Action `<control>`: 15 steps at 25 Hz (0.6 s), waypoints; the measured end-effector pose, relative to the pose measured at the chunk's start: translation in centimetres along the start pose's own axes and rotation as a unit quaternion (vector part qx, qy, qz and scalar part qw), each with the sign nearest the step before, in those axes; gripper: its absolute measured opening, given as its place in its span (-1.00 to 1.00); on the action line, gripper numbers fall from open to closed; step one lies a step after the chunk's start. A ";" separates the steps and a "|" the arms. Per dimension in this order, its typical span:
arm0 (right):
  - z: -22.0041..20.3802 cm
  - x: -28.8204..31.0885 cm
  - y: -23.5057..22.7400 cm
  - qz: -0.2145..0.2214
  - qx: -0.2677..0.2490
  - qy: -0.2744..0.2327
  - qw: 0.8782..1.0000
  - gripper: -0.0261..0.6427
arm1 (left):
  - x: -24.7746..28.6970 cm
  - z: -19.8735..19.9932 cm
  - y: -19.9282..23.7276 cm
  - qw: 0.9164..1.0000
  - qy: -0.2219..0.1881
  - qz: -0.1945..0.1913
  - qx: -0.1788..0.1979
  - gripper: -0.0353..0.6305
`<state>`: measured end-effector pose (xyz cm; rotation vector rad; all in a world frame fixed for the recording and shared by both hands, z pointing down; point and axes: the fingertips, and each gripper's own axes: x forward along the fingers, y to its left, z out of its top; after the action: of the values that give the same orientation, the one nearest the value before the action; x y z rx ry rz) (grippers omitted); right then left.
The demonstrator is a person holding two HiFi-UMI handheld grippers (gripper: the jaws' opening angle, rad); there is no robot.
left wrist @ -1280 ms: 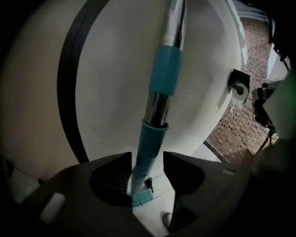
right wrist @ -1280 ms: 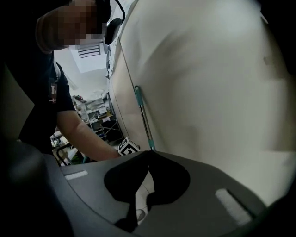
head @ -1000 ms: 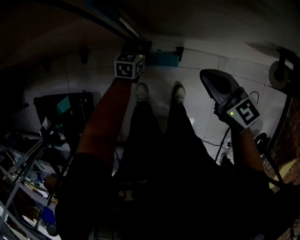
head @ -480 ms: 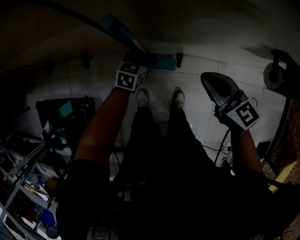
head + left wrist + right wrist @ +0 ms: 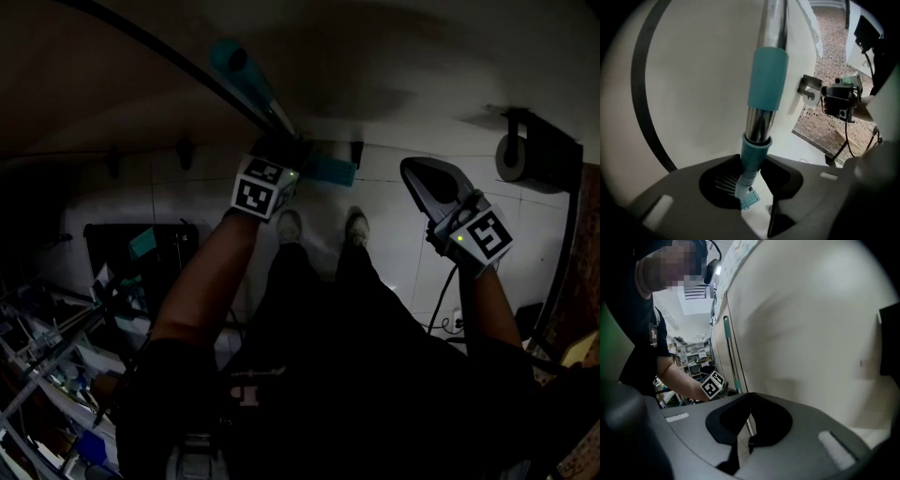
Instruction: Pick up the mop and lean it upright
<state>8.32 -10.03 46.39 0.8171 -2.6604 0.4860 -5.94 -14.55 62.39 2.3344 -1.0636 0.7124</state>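
The mop has a chrome pole (image 5: 759, 119) with teal sleeves (image 5: 768, 77) and a small teal head (image 5: 328, 169). My left gripper (image 5: 752, 161) is shut on the pole's lower teal collar, and the head (image 5: 747, 199) hangs just below the jaws. In the head view the left gripper (image 5: 279, 145) holds the pole (image 5: 246, 77) slanting up and to the left against the pale wall. My right gripper (image 5: 422, 173) hovers to the right, apart from the mop, with its jaws together and nothing between them. From the right gripper (image 5: 749, 420) view the pole (image 5: 732, 363) stands far off by the wall.
A paper roll on a wall holder (image 5: 514, 155) hangs at upper right. A black stand (image 5: 131, 248) and cluttered shelves (image 5: 47, 347) fill the left side. Cables (image 5: 448, 309) lie on the tiled floor by my right arm. A camera on a tripod (image 5: 839, 98) stands over the patterned floor.
Both hands have risen. The left gripper has lifted the mop, so the pole's teal sleeve now shows higher against the wall. The right gripper has stayed apart from the mop.
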 end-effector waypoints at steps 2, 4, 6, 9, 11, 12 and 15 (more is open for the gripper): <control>1.3 -0.8 0.1 -0.005 -0.005 -0.008 1.000 -0.88 | -1.3 1.5 -0.7 1.000 -0.003 -0.004 0.000 -0.50; 2.8 -1.6 0.4 -0.009 -0.008 -0.018 1.000 -0.88 | -2.8 3.1 -1.4 1.000 -0.005 -0.009 0.004 -0.50; 4.6 -2.4 0.9 -0.011 -0.012 -0.032 0.999 -0.88 | -4.4 4.9 -2.3 1.000 -0.009 -0.015 0.010 -0.50; 7.0 -3.2 1.7 -0.015 -0.026 -0.047 0.998 -0.88 | -7.0 7.8 -3.1 0.999 -0.028 -0.022 0.015 -0.50; 8.3 -3.3 2.2 -0.017 -0.039 -0.055 0.998 -0.88 | -8.7 9.6 -3.3 0.999 -0.045 -0.025 0.017 -0.50; 8.9 -3.3 2.6 -0.017 -0.043 -0.059 0.997 -0.88 | -9.5 10.4 -3.6 0.998 -0.052 -0.026 0.020 -0.50; 11.1 -4.0 3.8 -0.012 -0.056 -0.074 0.996 -0.88 | -12.3 12.9 -4.9 0.997 -0.065 -0.035 0.033 -0.50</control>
<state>7.10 -9.64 34.02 0.8816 -2.7790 0.2777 -5.71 -12.82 44.00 2.4915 -1.0204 0.5842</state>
